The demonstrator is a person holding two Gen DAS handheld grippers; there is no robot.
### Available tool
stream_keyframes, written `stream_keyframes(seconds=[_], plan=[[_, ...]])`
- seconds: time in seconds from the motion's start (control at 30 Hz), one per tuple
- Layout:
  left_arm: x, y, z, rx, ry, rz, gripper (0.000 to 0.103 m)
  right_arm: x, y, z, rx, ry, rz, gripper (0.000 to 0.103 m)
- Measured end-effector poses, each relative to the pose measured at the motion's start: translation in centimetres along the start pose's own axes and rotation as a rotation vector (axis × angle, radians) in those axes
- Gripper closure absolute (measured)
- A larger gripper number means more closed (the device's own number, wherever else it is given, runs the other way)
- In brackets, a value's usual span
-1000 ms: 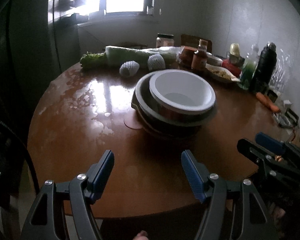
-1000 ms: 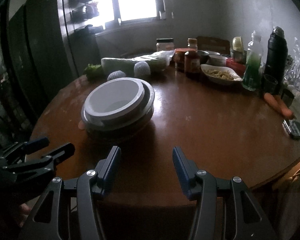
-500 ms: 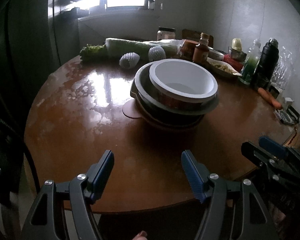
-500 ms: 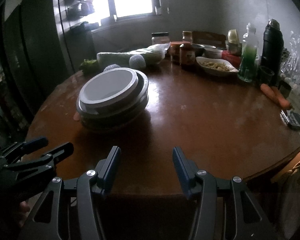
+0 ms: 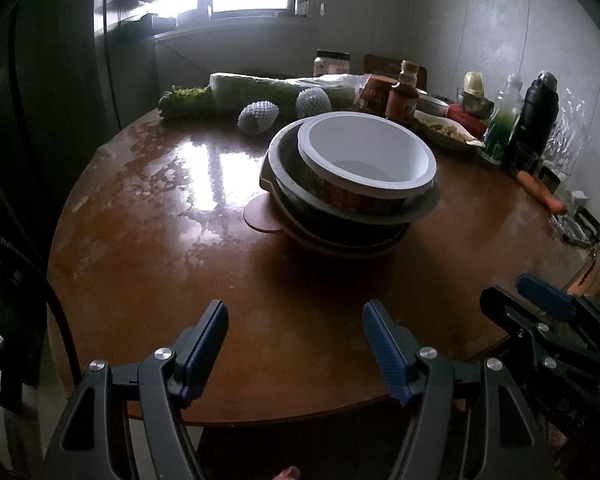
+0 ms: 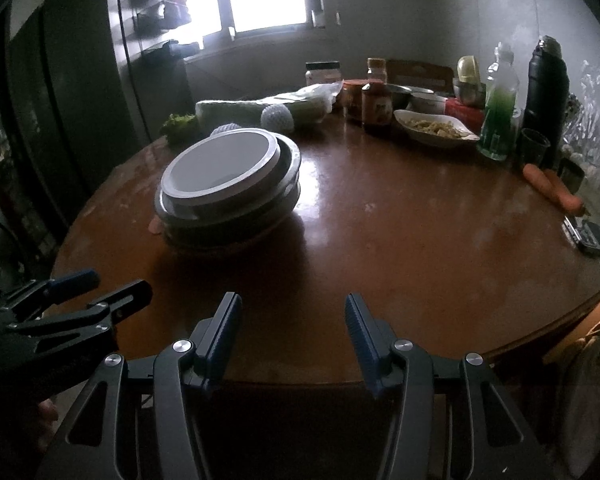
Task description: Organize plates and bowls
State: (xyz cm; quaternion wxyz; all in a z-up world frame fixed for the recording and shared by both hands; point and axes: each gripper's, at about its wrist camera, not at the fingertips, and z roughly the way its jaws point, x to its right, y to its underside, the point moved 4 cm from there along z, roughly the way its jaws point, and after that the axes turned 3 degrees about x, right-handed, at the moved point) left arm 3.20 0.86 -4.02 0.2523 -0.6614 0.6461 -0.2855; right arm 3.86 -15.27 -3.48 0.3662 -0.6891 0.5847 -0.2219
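Note:
A stack of bowls and plates stands on the round brown table (image 5: pixel 148 240). A white bowl (image 5: pixel 366 160) sits on top, inside a grey dish (image 5: pixel 284 160) and darker dishes below. The stack also shows in the right wrist view (image 6: pixel 228 184). My left gripper (image 5: pixel 296 332) is open and empty, near the table's front edge, well short of the stack. My right gripper (image 6: pixel 292 328) is open and empty, also at the front edge. Each gripper shows in the other's view, the right one (image 5: pixel 540 308) and the left one (image 6: pixel 80 292).
At the back lie a wrapped cabbage (image 5: pixel 268 90), two netted fruits (image 5: pixel 258 116), jars and a sauce bottle (image 5: pixel 402 98), a dish of food (image 6: pixel 434 130), a green bottle (image 6: pixel 498 120), a black flask (image 6: pixel 546 88), carrots (image 6: pixel 554 188).
Both grippers have drawn back from the stack toward the table's front edge and risen a little. Both stay open. The stack has not moved.

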Motion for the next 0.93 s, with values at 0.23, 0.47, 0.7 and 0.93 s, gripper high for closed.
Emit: stream_keyframes(seconds=[0.23, 0.47, 0.7, 0.93], plan=[[0.0, 0.0, 0.2, -0.004, -0.001, 0.001, 0.034, -0.2, 0.1, 0.1, -0.001, 0.0, -0.003, 0.048], [0.0, 0.2, 0.3, -0.007, 0.0, 0.011, 0.034, -0.3, 0.2, 0.2, -0.008, -0.001, -0.003, 0.048], [0.0, 0.2, 0.4, -0.004, 0.001, 0.012, 0.034, -0.5, 0.3, 0.3, -0.01, -0.008, -0.006, 0.048], [-1.1, -0.8, 0.5, 0.026, -0.011, -0.024, 0.034, -0.1, 0.0, 1.0, -0.001, -0.014, -0.01, 0.048]])
